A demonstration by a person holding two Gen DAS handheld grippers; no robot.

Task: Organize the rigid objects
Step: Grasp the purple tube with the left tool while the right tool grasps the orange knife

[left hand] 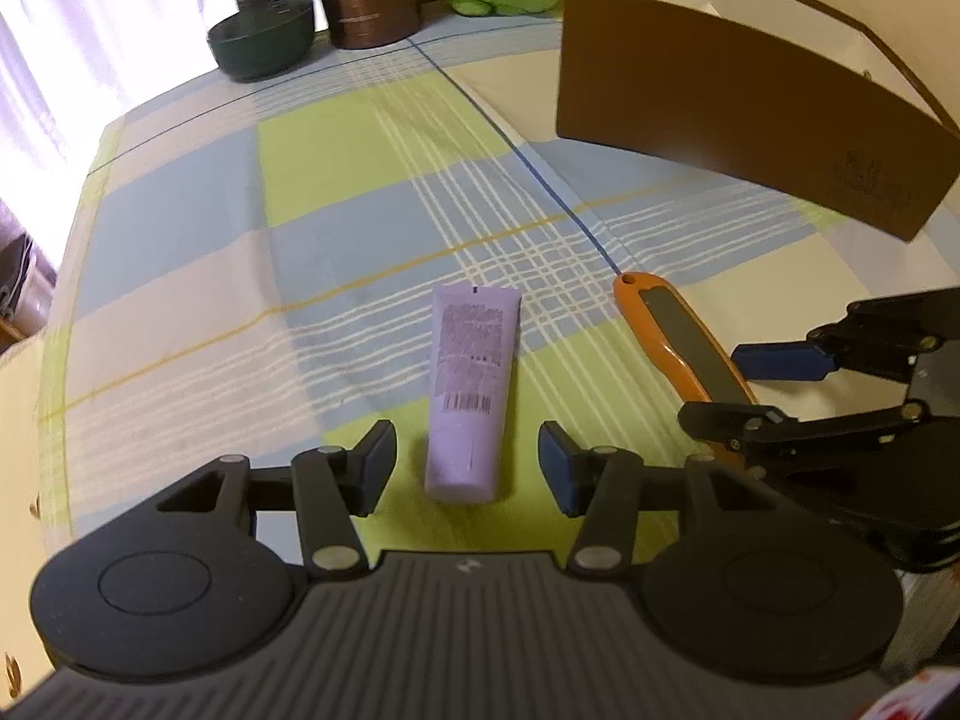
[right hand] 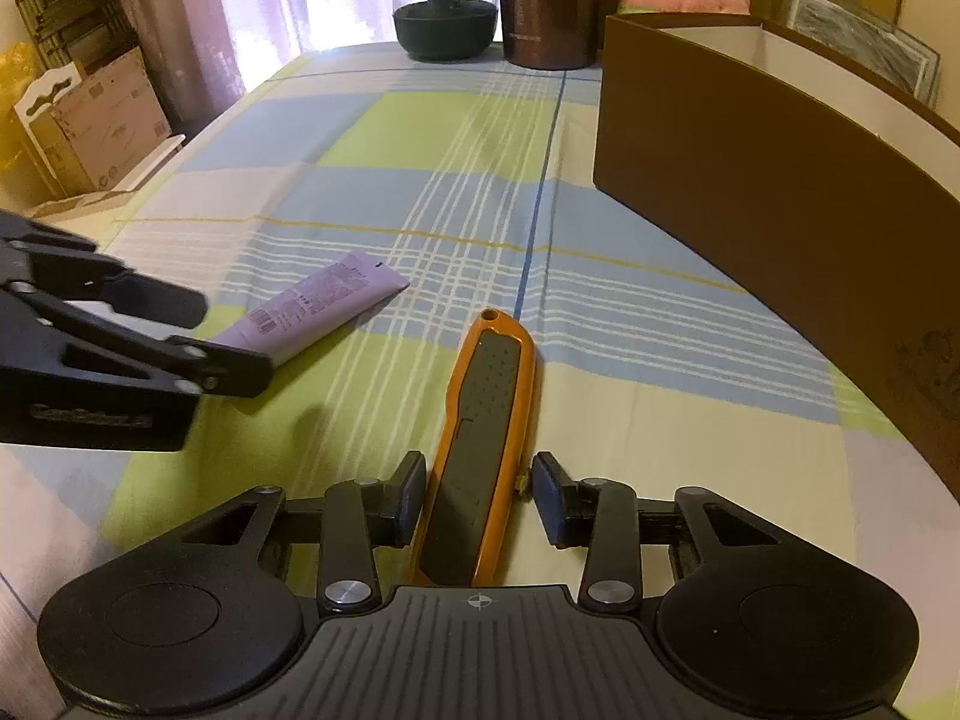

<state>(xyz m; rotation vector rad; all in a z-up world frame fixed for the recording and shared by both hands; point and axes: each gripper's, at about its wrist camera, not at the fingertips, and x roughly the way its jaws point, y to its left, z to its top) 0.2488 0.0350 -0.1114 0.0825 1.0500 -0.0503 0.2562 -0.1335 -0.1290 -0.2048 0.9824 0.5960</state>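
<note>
**Two grippers over a tube and a utility knife**

The left gripper (left hand: 467,468) straddles the cap end of a lilac tube (left hand: 470,383) lying on the plaid tablecloth (left hand: 336,192); its jaws stand spread, clear of the tube on both sides. The right gripper (right hand: 474,495) brackets an orange utility knife (right hand: 480,432), left pad touching it, right pad just beside. A brown cardboard box (right hand: 750,168) stands open nearby.

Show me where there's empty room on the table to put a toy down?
Free: the cloth between the tube and the jar, and the strip between the knife and the box. Crowded: near the tube and knife, where both hand-held grippers work.
</note>
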